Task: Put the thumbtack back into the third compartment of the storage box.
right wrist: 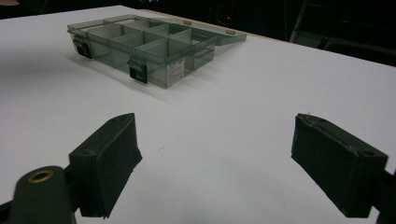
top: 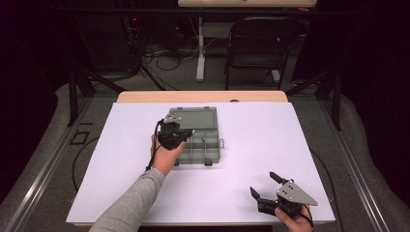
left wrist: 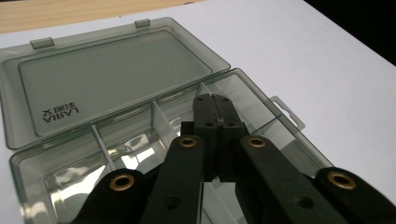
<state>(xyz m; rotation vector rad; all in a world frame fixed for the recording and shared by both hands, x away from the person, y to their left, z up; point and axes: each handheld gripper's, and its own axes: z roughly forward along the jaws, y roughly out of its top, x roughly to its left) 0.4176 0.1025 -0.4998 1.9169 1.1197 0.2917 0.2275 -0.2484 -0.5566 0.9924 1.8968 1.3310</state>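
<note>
Hovering mid-frame above the open organizer box [top: 211, 145], the left gripper [left wrist: 215, 103] was pressed together; the right gripper [top: 262, 184], spread, sat lower right on clear white table [top: 261, 130].

Mirrored "AIRAJ" lettering on open lid [left wrist: 112, 79] of compartment box [left wrist: 261, 112], white label unreadable

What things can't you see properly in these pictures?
- Small green thing in the organizer box, high view: too small to name.
- Middle compartments, left gripper view: hidden behind the shut left tool.
- Right tool, high view: its hand is cut off by the bottom edge.
- Lid lettering: mirrored, partly unreadable.
</note>
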